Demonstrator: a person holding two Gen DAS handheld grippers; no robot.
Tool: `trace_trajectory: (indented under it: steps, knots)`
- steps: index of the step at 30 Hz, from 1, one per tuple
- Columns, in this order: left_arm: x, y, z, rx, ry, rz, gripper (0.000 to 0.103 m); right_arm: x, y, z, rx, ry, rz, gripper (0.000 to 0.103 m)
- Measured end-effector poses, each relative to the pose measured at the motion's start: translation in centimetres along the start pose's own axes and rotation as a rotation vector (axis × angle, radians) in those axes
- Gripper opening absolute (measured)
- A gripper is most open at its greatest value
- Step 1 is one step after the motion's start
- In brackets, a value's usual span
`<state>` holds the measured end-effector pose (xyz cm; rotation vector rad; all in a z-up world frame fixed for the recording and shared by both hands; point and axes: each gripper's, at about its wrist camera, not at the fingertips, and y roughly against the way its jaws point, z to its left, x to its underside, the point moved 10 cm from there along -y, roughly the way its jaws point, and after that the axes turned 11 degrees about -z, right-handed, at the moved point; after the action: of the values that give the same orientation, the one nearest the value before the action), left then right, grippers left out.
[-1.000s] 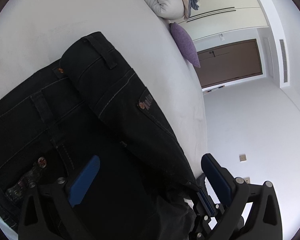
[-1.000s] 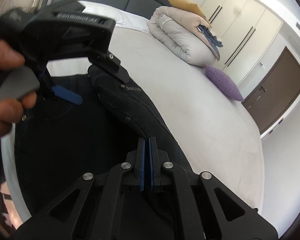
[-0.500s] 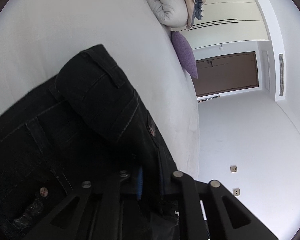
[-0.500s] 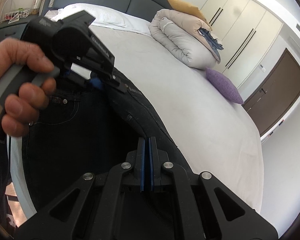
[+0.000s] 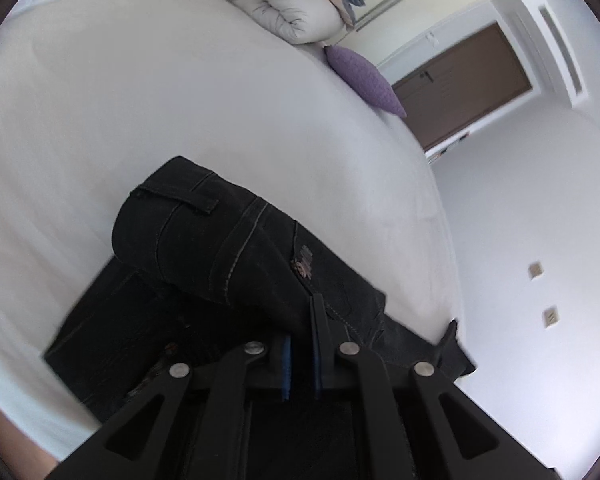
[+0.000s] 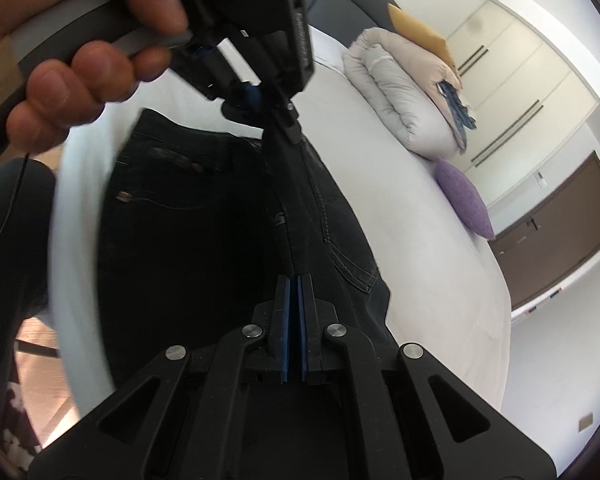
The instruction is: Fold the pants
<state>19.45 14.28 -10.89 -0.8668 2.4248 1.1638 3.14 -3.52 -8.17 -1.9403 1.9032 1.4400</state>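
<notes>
The right gripper (image 6: 294, 284), black with blue pads, is clenched on a raised fold of the black denim pants (image 5: 204, 236), pinching the cloth between its pads; the fabric runs taut from it up to the left gripper (image 6: 260, 98), which a person's bare hand (image 6: 80, 60) holds above the waistband; seen from its own wrist camera, the left gripper (image 5: 300, 344) is likewise clamped on a ridge of the denim, its blue pads drawn in with dark cloth between them, and its jaws have closed within the last second; the pants lie on the near edge of the white bed (image 5: 180, 100), one half doubled over the other, with a belt loop, pale stitching and a small stitched patch showing on the upper layer; beyond the pants stretches bare sheet; farther along the bed, toward its far side, rests a rolled beige quilt (image 6: 400, 92) with a mustard cushion (image 6: 416, 32) behind it; just past the quilt, at the mattress edge, sits a purple knitted cushion (image 6: 464, 200); behind the bed stand cream wardrobe doors (image 6: 532, 76) and a brown wooden door (image 6: 560, 240).
</notes>
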Motion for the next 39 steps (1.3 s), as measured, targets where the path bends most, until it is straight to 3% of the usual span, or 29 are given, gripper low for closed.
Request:
trace_trajectory:
  steps: [4, 7, 8, 9, 11, 15, 19, 24, 29, 31, 32, 33, 35, 39]
  knots:
    - [0.4, 1.9, -0.2, -0.08, -0.111, 0.031, 0.011, -1.0, 2.0, 2.2, -0.041, 0.025, -0.011, 0.002]
    - [0.9, 1.6, 1.8, -0.176, -0.139, 0.05, 0.033, -1.1, 3.0, 4.1, -0.086, 0.02, -0.005, 0.002]
    - [1.2, 1.3, 2.8, -0.208, -0.127, 0.052, 0.05, -0.8, 2.9, 4.8, -0.107, 0.014, 0.009, 0.003]
    - [1.9, 1.2, 5.0, -0.263, -0.085, 0.056, 0.058, -0.4, 2.4, 5.1, -0.125, 0.02, 0.036, 0.003]
    - [3.4, 1.6, 8.1, -0.303, 0.014, 0.07, 0.058, 0.7, 2.0, 6.5, -0.136, 0.057, 0.07, 0.003]
    - [6.1, 3.8, 10.4, -0.197, 0.196, 0.013, 0.063, 1.5, 2.0, 8.0, -0.176, 0.032, 0.097, 0.003]
    - [7.1, 4.9, 9.6, -0.084, 0.267, -0.021, 0.063, 0.7, 2.2, 7.5, -0.193, -0.02, 0.09, 0.003]
    - [6.7, 5.4, 7.3, 0.083, 0.335, -0.061, 0.085, 0.0, 3.4, 4.9, -0.243, -0.139, 0.065, 0.003]
    - [5.8, 2.6, 6.0, 0.147, 0.402, -0.05, 0.09, -0.5, 4.5, 3.5, -0.266, -0.216, 0.045, 0.003]
    - [5.4, 2.2, 5.7, 0.171, 0.407, -0.061, 0.083, -0.2, 4.6, 3.8, -0.263, -0.201, 0.051, 0.003]
    - [5.1, 1.5, 5.3, 0.181, 0.4, -0.065, 0.065, -0.1, 4.6, 4.0, -0.261, -0.185, 0.055, 0.003]
    - [5.0, 1.2, 5.3, 0.172, 0.398, -0.054, 0.04, 0.1, 4.6, 4.2, -0.258, -0.17, 0.06, 0.003]
    - [4.7, 0.3, 5.6, 0.149, 0.404, -0.044, 0.011, 0.5, 4.7, 5.0, -0.252, -0.13, 0.072, 0.003]
    - [4.9, -0.3, 6.3, 0.085, 0.36, -0.018, 0.005, 1.2, 4.7, 6.5, -0.258, -0.06, 0.088, 0.002]
